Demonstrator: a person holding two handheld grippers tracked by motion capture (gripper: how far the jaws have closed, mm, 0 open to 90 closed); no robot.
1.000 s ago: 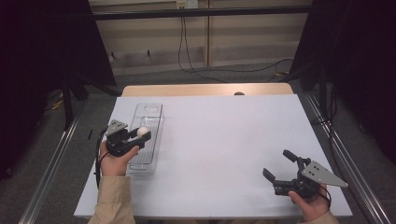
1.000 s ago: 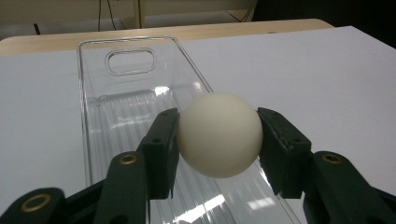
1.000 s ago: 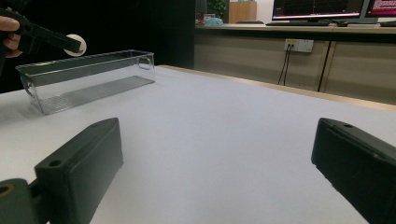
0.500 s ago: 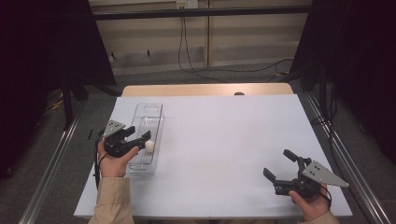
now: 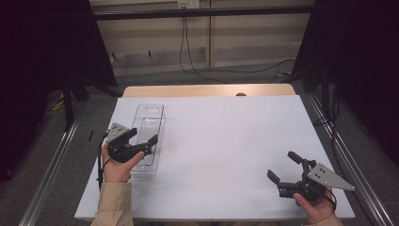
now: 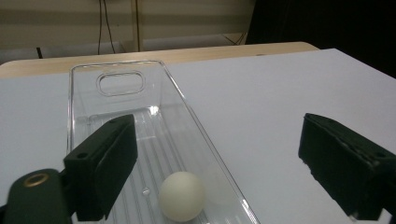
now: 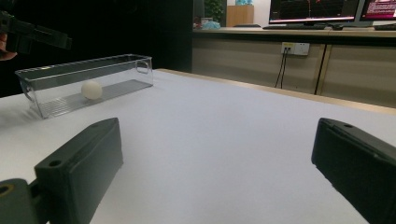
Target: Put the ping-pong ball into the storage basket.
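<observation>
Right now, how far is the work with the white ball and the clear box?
Done: the white ball lies inside the clear box. In hand: the left gripper, jaws just opened and empty, hovers above it. Left: drawing that gripper away. The right gripper rests open, apart.

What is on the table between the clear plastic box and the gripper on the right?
Nothing: in the high view, bare white table separates clear plastic box and right gripper.

Ball hidden beneath left tongs in high view.
</observation>
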